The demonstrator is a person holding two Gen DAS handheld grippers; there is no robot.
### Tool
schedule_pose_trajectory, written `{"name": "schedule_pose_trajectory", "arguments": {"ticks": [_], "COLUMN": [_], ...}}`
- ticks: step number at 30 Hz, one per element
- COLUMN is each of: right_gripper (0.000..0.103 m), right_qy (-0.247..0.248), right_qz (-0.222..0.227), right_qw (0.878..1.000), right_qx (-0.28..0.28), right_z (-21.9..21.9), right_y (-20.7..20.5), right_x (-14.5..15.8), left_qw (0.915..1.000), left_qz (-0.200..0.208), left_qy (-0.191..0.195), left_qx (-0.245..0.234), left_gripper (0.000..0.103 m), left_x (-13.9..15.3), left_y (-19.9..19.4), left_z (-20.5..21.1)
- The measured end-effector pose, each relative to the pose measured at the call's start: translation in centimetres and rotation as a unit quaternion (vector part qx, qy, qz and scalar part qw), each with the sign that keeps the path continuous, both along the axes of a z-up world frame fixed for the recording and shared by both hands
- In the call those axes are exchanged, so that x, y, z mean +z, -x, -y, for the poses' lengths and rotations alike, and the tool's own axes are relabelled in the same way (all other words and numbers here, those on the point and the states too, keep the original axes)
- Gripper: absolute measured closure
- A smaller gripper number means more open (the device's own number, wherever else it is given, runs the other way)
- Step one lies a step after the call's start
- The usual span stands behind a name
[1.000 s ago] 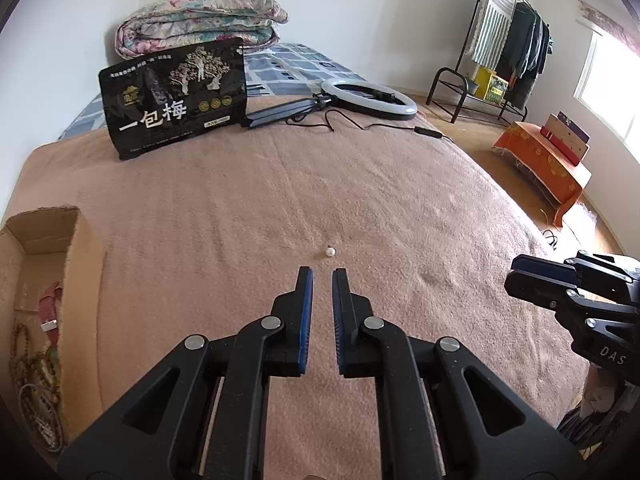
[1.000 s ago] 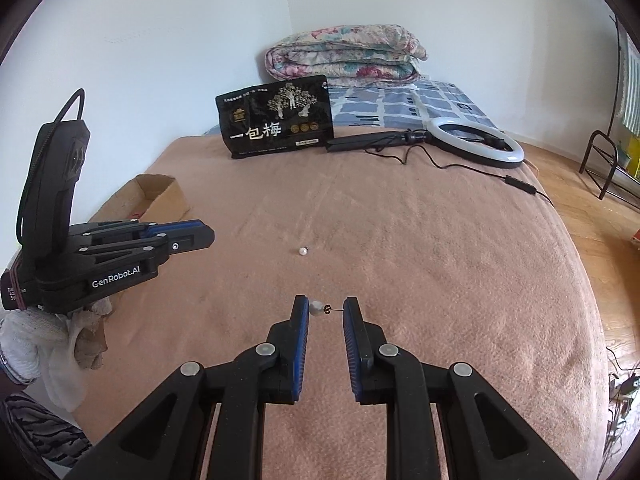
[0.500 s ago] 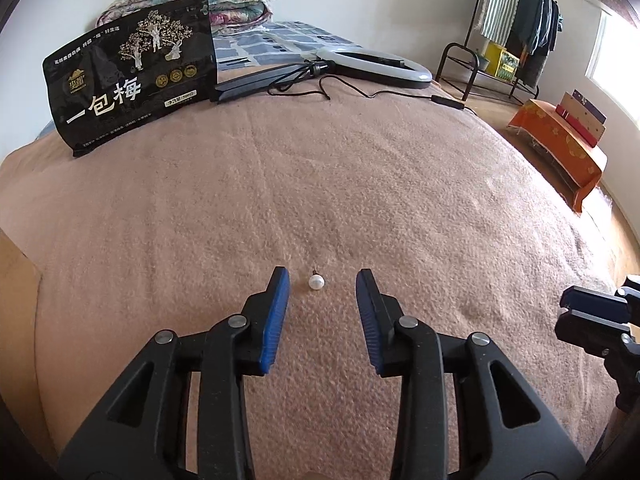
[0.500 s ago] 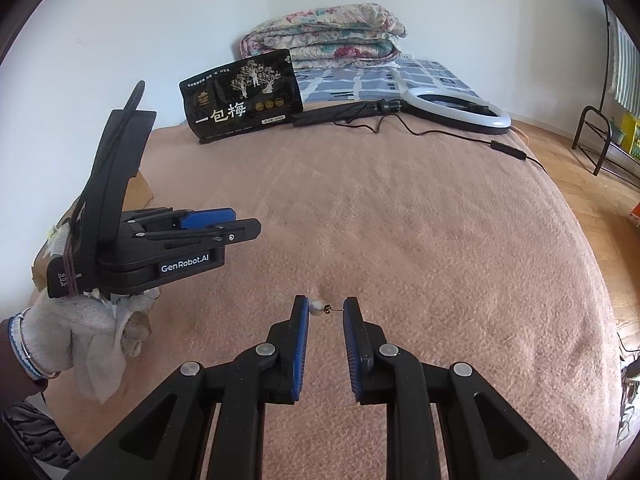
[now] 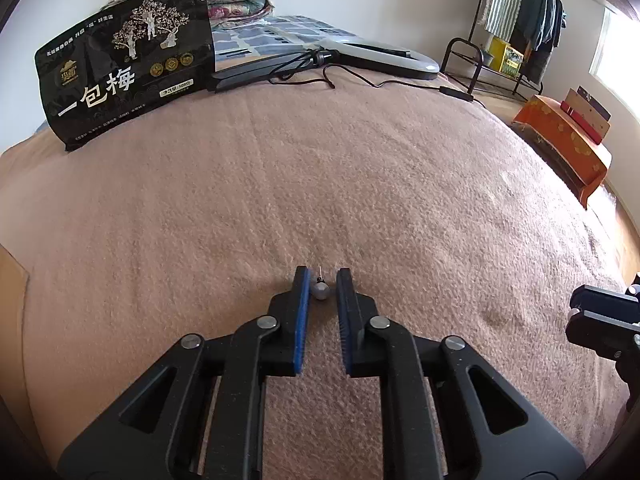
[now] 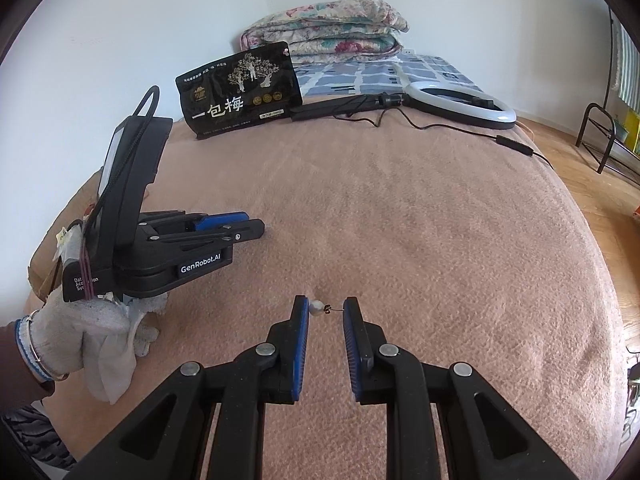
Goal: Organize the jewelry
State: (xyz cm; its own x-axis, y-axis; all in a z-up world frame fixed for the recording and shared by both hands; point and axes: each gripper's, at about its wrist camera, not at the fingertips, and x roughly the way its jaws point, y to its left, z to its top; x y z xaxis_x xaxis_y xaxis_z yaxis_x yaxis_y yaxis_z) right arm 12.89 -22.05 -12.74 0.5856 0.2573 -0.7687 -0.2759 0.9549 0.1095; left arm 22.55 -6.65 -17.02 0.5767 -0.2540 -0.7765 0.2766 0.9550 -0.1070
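Observation:
A small pearl earring (image 5: 320,291) lies on the pink blanket between the fingertips of my left gripper (image 5: 322,280). The jaws stand close on either side of it, with a small gap still showing on each side. My right gripper (image 6: 325,309) is shut on a second pearl earring (image 6: 318,308), its pearl against the left pad and its thin post reaching the right pad, held just above the blanket. The left gripper also shows in the right wrist view (image 6: 248,226), at the left, low over the blanket. The right gripper's tips show at the right edge of the left wrist view (image 5: 592,316).
A black snack bag (image 5: 128,68) stands at the far side of the bed, with folded quilts (image 6: 328,32) behind it. A ring light (image 6: 460,106) with its cable lies at the far right. A cardboard box edge (image 5: 12,276) shows at the left. A clothes rack (image 5: 516,20) and orange stool (image 5: 560,148) stand beyond the bed.
My left gripper has moved forward and down over the loose pearl earring and narrowed its jaws around it. My right gripper keeps its hold on its earring.

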Motion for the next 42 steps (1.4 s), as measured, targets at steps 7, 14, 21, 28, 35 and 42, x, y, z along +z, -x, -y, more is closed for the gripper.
{"name": "schedule_pose_trajectory", "arguments": {"ticks": [7,14,21,28,35,42], "right_gripper": [0.087,0.087,0.087,0.087,0.087,0.087], "right_qy": [0.001,0.002,0.004,0.000,-0.007,-0.016], "right_qz": [0.004,0.014,0.030,0.044,0.056,0.059], "right_qw": [1.000,1.000,0.999,0.998,0.996,0.993], "right_qx": [0.001,0.005,0.019,0.041,0.068,0.099], "right_z": [-0.2,-0.7,-2.4,-5.3,-9.2,-13.9], "right_y": [0.0,0.5,1.4,2.1,2.4,2.3], "right_x": [0.2,1.4,3.3,5.2,6.9,7.8], "left_qw": [1.0000,0.9995,0.9981,0.9959,0.9930,0.9885], "left_qz": [0.009,0.027,0.054,0.078,0.093,0.102], "left_qy": [-0.003,0.007,0.016,0.015,0.014,0.010], "left_qx": [-0.001,0.014,0.024,0.043,0.072,0.111], "left_gripper": [0.096,0.096,0.096,0.096,0.096,0.096], "left_x": [0.7,3.0,6.3,9.3,11.3,12.4], "left_y": [0.6,1.9,3.7,5.9,8.1,10.6], "left_z": [0.0,-1.4,-3.5,-6.7,-11.0,-16.3]}}
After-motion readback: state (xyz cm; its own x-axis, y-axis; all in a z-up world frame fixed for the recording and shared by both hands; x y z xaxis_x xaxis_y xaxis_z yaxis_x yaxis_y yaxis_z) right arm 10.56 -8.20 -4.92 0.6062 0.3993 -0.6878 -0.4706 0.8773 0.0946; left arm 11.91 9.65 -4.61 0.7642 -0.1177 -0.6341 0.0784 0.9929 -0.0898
